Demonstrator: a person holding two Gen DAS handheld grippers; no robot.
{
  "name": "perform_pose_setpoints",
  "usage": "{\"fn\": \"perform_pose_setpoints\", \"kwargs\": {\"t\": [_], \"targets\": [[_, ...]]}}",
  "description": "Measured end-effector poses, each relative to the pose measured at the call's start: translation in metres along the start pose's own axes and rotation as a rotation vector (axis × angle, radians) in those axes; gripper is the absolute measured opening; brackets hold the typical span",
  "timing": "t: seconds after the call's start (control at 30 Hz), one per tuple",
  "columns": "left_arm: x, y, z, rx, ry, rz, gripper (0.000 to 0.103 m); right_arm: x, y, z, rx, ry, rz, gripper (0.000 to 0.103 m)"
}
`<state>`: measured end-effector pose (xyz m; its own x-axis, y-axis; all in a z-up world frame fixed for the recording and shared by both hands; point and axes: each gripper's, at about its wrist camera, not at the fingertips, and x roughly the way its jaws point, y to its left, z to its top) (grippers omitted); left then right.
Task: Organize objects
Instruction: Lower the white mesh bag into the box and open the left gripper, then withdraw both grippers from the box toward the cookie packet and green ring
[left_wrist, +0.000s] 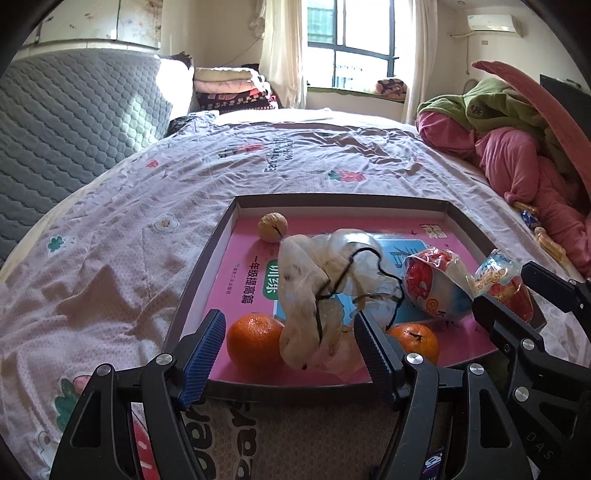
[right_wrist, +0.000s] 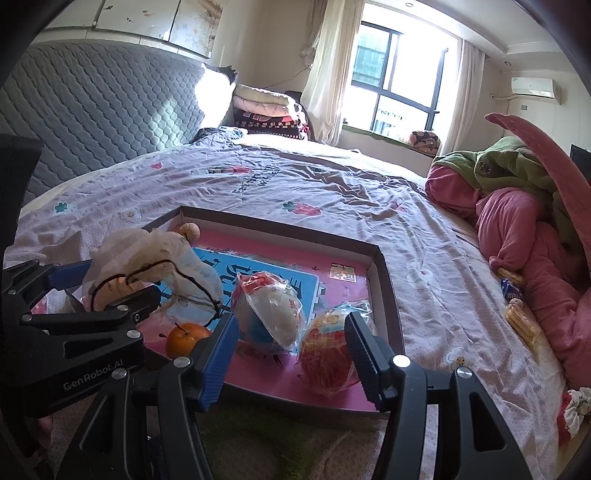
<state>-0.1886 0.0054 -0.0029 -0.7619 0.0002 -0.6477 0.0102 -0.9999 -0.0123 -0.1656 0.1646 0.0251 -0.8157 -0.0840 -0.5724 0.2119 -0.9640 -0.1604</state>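
A shallow cardboard tray (left_wrist: 207, 258) with a pink printed floor lies on the bed (left_wrist: 147, 192), close to the bed's near edge, and holds most of the task's things. A walnut (left_wrist: 272, 227) sits near the tray's far left corner. A crumpled translucent plastic bag (left_wrist: 317, 288) with a black string (left_wrist: 354, 273) looped over it stands in the middle of the tray. Two mandarins lie along the near rim: the left mandarin (left_wrist: 255, 339) touches the bag's lower end, and the right mandarin (left_wrist: 415, 339) sits just beside the bag on its other side. Two wrapped snacks lie toward the tray's right side, a blue-and-white snack pack (right_wrist: 267, 314) and, nearer the right rim, a red-and-yellow snack pack (right_wrist: 325, 354).

The left claw (left_wrist: 290, 354) hangs over the tray's near rim with its jaws spread wide; the left mandarin and the bag's lower part lie in the gap between them, but the blue pads (left_wrist: 203, 354) press on nothing. The right claw (right_wrist: 291, 354) is likewise released, its jaws partly apart around the red-and-yellow snack pack, with no clear contact on either side.

On the bed's right edge, outside the tray, a heap of pink and green clothes (right_wrist: 517, 221) rests, with a few small wrapped biscuits (right_wrist: 521, 321) just beside it. A grey quilted headboard (left_wrist: 74, 110) stands along the bed's left side.
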Motion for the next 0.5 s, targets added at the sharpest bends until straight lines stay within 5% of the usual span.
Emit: {"fn": "perform_pose_setpoints", "kwargs": {"t": [0.5], "targets": [[-0.026,-0.001,-0.009,0.006,-0.024,-0.02,0.074,-0.017,0.0,-0.01,0.0,-0.002,0.001,0.06]]}}
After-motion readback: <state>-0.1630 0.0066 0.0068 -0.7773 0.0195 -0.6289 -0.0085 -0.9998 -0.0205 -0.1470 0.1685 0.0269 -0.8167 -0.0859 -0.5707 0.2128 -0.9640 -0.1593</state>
